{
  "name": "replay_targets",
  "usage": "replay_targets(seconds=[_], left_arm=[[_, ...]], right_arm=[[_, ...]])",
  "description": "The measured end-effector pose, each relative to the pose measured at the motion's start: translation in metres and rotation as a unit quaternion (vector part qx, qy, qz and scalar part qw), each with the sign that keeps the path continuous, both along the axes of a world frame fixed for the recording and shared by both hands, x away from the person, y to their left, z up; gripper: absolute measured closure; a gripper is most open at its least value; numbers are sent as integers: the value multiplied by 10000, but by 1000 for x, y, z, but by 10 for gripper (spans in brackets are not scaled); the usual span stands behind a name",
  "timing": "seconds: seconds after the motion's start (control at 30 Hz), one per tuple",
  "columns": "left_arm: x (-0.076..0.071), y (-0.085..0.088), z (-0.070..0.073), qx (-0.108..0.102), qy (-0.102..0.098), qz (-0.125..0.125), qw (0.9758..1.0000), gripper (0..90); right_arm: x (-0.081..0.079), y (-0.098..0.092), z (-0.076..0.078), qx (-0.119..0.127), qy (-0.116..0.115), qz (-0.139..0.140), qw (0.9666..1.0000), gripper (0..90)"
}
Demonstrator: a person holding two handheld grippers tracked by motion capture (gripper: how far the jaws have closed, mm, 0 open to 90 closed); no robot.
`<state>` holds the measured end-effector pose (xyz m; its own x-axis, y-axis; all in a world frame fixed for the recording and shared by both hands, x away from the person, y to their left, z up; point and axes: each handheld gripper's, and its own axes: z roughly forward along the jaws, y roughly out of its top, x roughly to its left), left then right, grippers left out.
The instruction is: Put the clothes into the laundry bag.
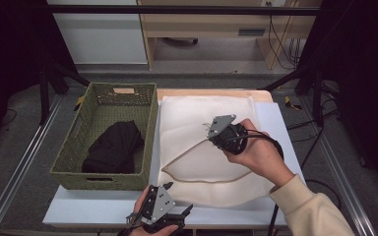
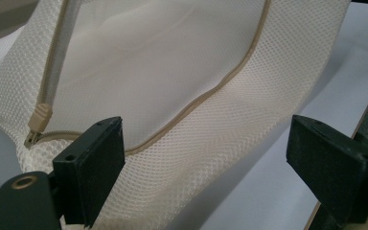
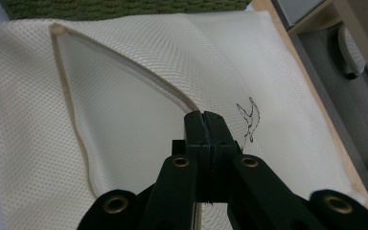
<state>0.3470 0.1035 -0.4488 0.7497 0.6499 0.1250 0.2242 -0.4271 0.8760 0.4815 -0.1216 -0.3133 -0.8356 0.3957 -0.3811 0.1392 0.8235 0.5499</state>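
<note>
A cream mesh laundry bag (image 1: 192, 118) lies flat on the white table, its zipped mouth gaping open. My right gripper (image 1: 208, 135) is shut on the tan-trimmed upper edge of that mouth and holds it raised off the lower layer. In the right gripper view the shut jaws (image 3: 204, 118) pinch the trim beside a small bird print (image 3: 249, 120). My left gripper (image 1: 179, 197) stands open at the table's front edge, just short of the bag's near corner. The left gripper view has the bag (image 2: 182, 72) and its zipper pull (image 2: 39, 117) ahead of the open gripper (image 2: 206, 141), with nothing between the jaws.
A green woven basket (image 1: 148, 129) stands left of the bag, and a black garment (image 1: 113, 147) lies in it. The white tabletop (image 1: 280, 132) shows to the right of the bag. Dark frame posts and rails flank the table.
</note>
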Motion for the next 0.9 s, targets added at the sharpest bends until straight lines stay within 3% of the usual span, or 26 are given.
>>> replay_targets(seconds=[0.7,0.9], left_arm=[[-2,2,7,-44,-221,-22,9997,135],[-3,4,11,-129,-288,-19,9995,135]], right_arm=[[10,16,57,131,-573,-178,9981,900],[10,20,61,157,-606,-157,9979,900]])
